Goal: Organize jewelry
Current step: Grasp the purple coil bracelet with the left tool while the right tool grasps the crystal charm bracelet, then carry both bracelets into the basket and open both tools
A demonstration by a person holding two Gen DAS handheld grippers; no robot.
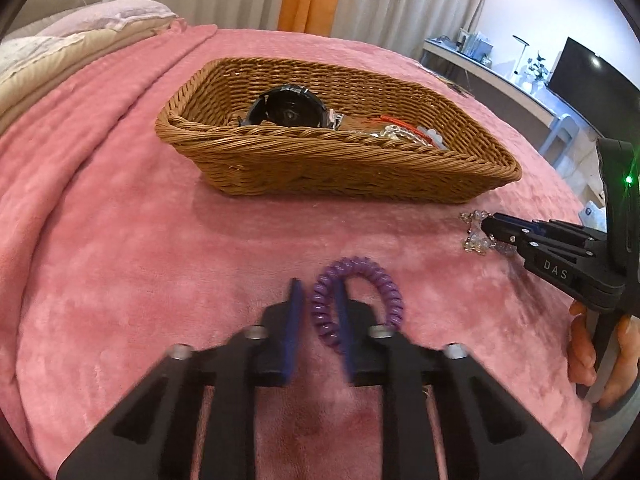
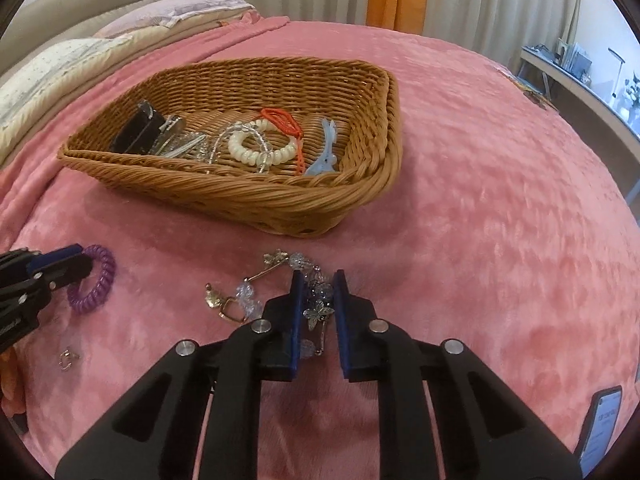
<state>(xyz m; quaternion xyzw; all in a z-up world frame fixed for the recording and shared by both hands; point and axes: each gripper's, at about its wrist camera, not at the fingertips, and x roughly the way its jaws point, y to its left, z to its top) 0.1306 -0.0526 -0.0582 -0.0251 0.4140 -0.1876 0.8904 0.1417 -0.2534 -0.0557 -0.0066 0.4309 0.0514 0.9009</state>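
Note:
A wicker basket (image 1: 280,160) (image 2: 224,196) sits on the pink blanket and holds a black watch (image 2: 136,132), a white coil tie (image 2: 260,152), an orange tie (image 2: 284,120) and a blue clip (image 2: 324,152). My left gripper (image 1: 318,288) is open, one side of a purple coil hair tie (image 1: 384,288) (image 2: 96,284) lying between its fingers. My right gripper (image 2: 318,280) (image 1: 486,226) is open around a crystal bead bracelet with butterfly charms (image 2: 316,300) (image 1: 474,240) on the blanket.
A small gold ring (image 2: 66,358) lies on the blanket (image 1: 120,240) at the left of the right wrist view. A phone (image 2: 600,432) lies at the lower right. Pillows (image 2: 80,52) are at the back left, a desk with a monitor (image 1: 592,80) at the right.

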